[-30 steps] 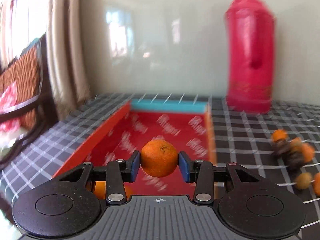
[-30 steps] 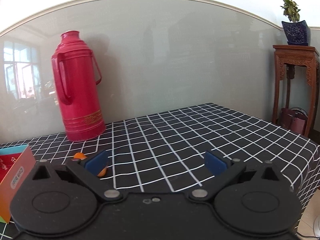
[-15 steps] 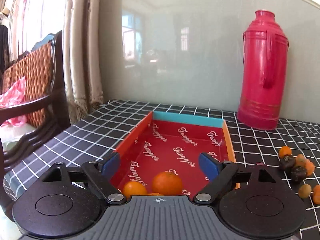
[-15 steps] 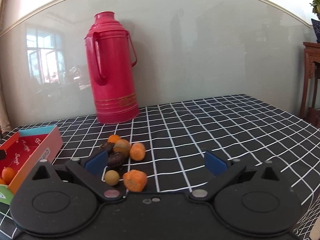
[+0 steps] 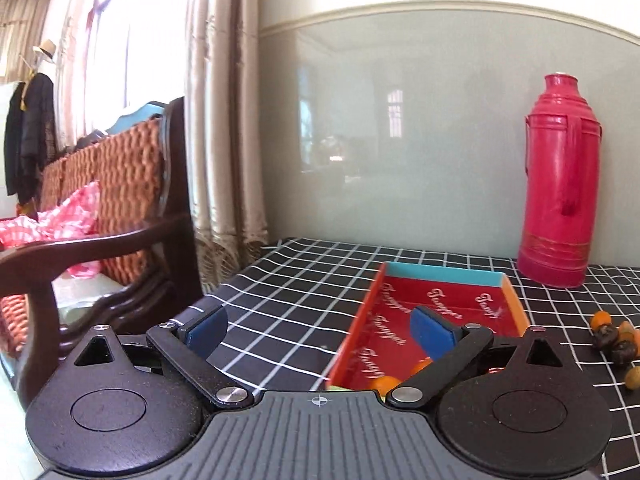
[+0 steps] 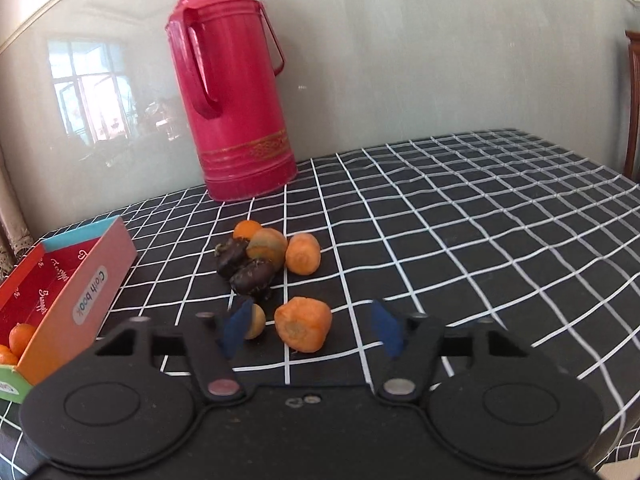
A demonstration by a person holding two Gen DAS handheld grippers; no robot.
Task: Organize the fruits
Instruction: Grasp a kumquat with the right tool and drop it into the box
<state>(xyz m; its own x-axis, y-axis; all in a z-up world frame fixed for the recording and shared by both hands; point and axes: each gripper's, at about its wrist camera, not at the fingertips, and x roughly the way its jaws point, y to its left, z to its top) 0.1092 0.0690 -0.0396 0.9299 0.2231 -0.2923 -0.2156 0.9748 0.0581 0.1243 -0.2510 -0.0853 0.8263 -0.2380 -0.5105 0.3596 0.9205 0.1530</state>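
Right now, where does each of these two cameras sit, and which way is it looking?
Left wrist: sits on the left gripper, looking forward over the red box toward wall, curtain and chair; its opening fingers show, empty.
Right wrist: sits on the right gripper, looking down at the fruit pile; its closing fingers flank an orange piece.
Shared: red thermos, box, pile, checked tablecloth.

A red thermos (image 6: 236,92) stands upper left of centre on the counter (image 6: 460,216), against the grey wall. At left, a wicker chair (image 5: 112,208) beside beige curtains (image 5: 224,120).
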